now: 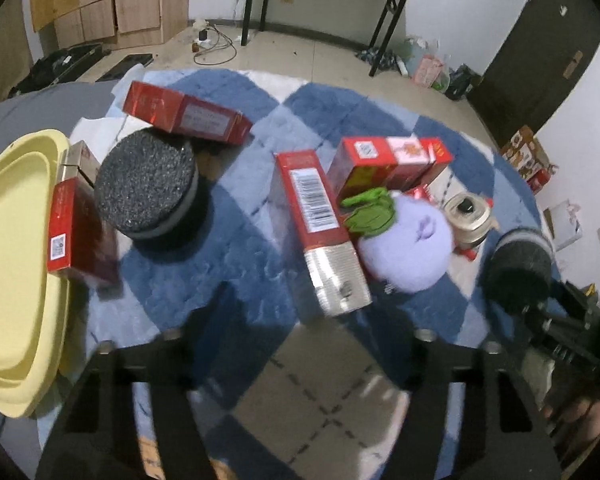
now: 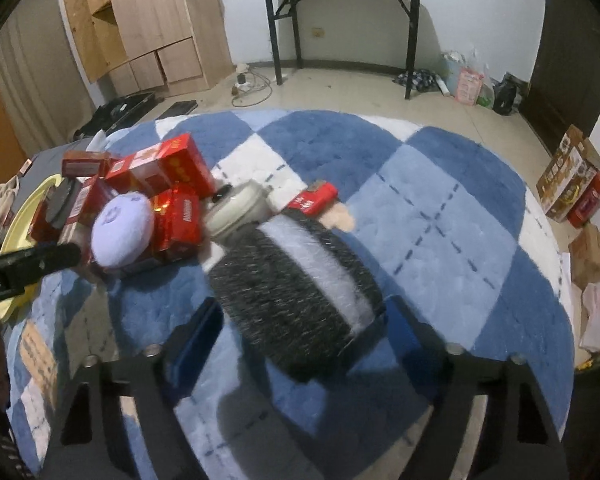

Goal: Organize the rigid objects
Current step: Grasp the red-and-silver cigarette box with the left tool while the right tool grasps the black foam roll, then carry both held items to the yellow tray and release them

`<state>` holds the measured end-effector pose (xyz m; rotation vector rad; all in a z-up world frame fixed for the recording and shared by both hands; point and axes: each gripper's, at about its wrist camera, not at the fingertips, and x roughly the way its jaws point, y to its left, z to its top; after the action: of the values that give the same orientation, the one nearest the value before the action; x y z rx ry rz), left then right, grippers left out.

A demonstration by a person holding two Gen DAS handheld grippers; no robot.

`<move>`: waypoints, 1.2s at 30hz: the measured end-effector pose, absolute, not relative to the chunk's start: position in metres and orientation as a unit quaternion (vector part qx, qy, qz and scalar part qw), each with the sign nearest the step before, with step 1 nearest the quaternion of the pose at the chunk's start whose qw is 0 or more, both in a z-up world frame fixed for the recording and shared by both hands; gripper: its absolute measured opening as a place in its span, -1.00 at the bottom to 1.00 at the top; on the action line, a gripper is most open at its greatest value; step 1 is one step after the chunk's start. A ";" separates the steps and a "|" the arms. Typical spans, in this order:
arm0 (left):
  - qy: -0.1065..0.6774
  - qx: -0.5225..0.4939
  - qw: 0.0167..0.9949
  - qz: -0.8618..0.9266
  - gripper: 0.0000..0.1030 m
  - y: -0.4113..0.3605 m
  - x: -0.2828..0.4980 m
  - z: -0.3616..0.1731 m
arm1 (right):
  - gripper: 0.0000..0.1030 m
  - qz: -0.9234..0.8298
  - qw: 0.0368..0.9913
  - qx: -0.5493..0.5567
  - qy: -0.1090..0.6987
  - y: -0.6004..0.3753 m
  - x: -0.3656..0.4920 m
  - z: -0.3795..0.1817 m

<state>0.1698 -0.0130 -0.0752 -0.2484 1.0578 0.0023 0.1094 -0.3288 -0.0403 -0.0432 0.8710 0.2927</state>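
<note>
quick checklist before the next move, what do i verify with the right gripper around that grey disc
1. Right gripper straddles the grey disc: ok.
2. Fingers actually pressing the disc: cannot tell; gaps show on both sides.
3. Left gripper empty and open: ok.
4. Yellow tray reachable for a drop: not ok; a red box leans on its edge.
5. Second grey disc free to lift: not ok; another red box rests on it.

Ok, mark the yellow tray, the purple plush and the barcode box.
yellow tray (image 1: 16,280), left wrist view, inner floor.
purple plush (image 1: 406,244), left wrist view, middle of body.
barcode box (image 1: 314,200), left wrist view, barcode label.
</note>
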 end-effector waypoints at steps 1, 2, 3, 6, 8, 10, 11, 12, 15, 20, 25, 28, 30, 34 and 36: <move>0.503 -0.111 0.857 0.005 0.12 -0.012 0.170 -0.077 | 0.35 0.145 0.895 -0.017 0.422 -0.330 0.112 -0.043; 0.504 -0.107 0.857 0.012 0.12 -0.011 0.172 -0.079 | 0.35 0.150 0.894 -0.014 0.423 -0.333 0.115 -0.045; 0.505 -0.109 0.856 0.015 0.12 -0.010 0.174 -0.080 | 0.34 0.154 0.894 -0.013 0.420 -0.334 0.116 -0.046; 0.511 -0.113 0.852 0.013 0.12 -0.008 0.184 -0.086 | 0.32 0.163 0.897 -0.003 0.412 -0.340 0.118 -0.047; 0.506 -0.115 0.855 0.010 -0.18 -0.008 0.189 -0.085 | 0.30 0.167 0.897 0.007 0.410 -0.343 0.119 -0.048; 0.505 -0.120 0.855 0.011 -0.51 -0.007 0.189 -0.082 | 0.28 0.169 0.896 0.018 0.410 -0.347 0.120 -0.048; 0.502 -0.126 0.855 0.013 -0.53 -0.005 0.187 -0.080 | 0.27 0.169 0.898 0.020 0.407 -0.349 0.119 -0.046; 0.496 -0.130 0.858 0.008 -0.53 -0.003 0.183 -0.075 | 0.27 0.166 0.900 0.019 0.402 -0.350 0.118 -0.043; 0.483 -0.123 0.867 -0.003 -0.54 0.001 0.171 -0.057 | 0.25 0.156 0.912 0.024 0.378 -0.359 0.110 -0.030; 0.447 -0.110 0.888 -0.010 -0.54 0.031 0.140 -0.005 | 0.24 0.154 0.927 0.016 0.341 -0.366 0.090 -0.008; 0.433 -0.096 0.895 0.038 -0.54 0.105 0.115 0.027 | 0.24 0.197 0.933 -0.019 0.301 -0.329 0.059 0.027; 0.441 -0.097 0.888 0.083 -0.54 0.170 0.101 0.028 | 0.23 0.253 0.925 -0.054 0.280 -0.269 0.041 0.047; 0.444 -0.098 0.882 0.119 -0.54 0.211 0.093 0.020 | 0.23 0.302 0.910 -0.075 0.274 -0.213 0.031 0.054; 0.470 -0.133 0.857 0.165 -0.54 0.281 0.089 -0.018 | 0.22 0.371 0.876 -0.093 0.294 -0.107 0.027 0.046; 0.480 -0.159 0.848 0.161 -0.54 0.303 0.095 -0.036 | 0.21 0.394 0.859 -0.111 0.308 -0.056 0.028 0.035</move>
<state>0.0954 0.3033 -0.0364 -0.3362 1.0121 0.3390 0.0281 -0.0557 0.0353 -0.2333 0.6460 0.8275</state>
